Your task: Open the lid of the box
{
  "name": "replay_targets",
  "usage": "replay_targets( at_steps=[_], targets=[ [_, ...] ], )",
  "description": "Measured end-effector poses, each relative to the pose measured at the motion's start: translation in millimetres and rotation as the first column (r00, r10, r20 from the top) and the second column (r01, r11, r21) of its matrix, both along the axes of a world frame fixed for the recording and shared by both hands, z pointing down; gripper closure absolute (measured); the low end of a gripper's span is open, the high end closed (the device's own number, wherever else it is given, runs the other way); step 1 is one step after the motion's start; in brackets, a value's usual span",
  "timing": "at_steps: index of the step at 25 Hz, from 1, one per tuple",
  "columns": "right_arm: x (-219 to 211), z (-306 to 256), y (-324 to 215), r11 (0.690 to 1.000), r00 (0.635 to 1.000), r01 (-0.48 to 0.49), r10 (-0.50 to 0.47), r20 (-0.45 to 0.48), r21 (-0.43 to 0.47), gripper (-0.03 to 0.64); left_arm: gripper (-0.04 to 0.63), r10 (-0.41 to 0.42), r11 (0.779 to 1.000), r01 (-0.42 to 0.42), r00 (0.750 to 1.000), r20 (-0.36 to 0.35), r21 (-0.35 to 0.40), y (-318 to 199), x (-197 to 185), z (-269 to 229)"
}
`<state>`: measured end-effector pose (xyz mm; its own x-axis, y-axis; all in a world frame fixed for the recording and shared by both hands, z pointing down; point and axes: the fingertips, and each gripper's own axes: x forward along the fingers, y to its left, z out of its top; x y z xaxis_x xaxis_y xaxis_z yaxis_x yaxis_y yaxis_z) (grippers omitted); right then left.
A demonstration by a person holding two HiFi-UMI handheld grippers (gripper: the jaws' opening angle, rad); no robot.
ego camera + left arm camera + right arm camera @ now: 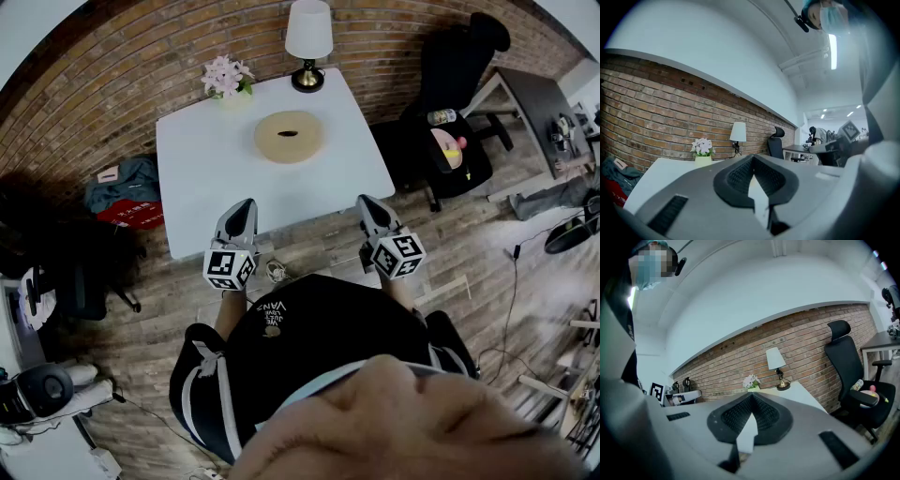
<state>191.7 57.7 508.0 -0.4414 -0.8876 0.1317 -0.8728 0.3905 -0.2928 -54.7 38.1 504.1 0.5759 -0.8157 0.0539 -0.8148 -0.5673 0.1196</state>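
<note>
A round tan box [289, 136] with a flat lid lies on the white table [206, 178], toward its far middle. My left gripper [243, 207] hangs over the table's near edge, left of the box, jaws shut and empty. The right gripper [367, 203] is at the near right edge, also shut with nothing in it. Both are well short of the box. In the left gripper view the pads [740, 176] meet at the tip [752, 158]; the right gripper [751, 396] looks the same. The box is hidden behind the jaws in both gripper views.
A white lamp [308, 39] and a pot of pale flowers [228, 79] stand at the table's far edge by the brick wall. A black office chair [455, 103] stands right of the table. Clothes and a red box [128, 212] lie on the floor to the left.
</note>
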Motion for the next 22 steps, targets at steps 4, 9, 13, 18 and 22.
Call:
replay_targets(
  at_steps=[4,9,13,18,22],
  targets=[
    [5,0,3,1.000,1.000,0.012,-0.012,0.001,0.004,0.615,0.586,-0.013,1.000,0.013,1.000,0.006,0.010,8,5,1],
    [3,1,0,1.000,1.000,0.016,-0.016,0.004,0.000,0.615,0.586,-0.017,1.000,0.017,1.000,0.007,0.001,9,4,4],
    [-1,-1,-5,1.000,0.999,0.017,-0.018,0.051,0.017,0.614,0.586,-0.006,1.000,0.006,1.000,0.002,-0.008,1,3,6],
    [-8,-5,-19,0.999,0.998,0.013,-0.016,0.068,0.048,0.614,0.586,0.019,1.000,-0.019,1.000,-0.003,-0.015,-18,3,8],
    [-19,-2,-32,0.999,0.997,0.000,-0.003,0.082,0.043,0.613,0.586,0.043,0.999,-0.043,0.999,0.004,-0.026,-33,-4,13]
  ],
)
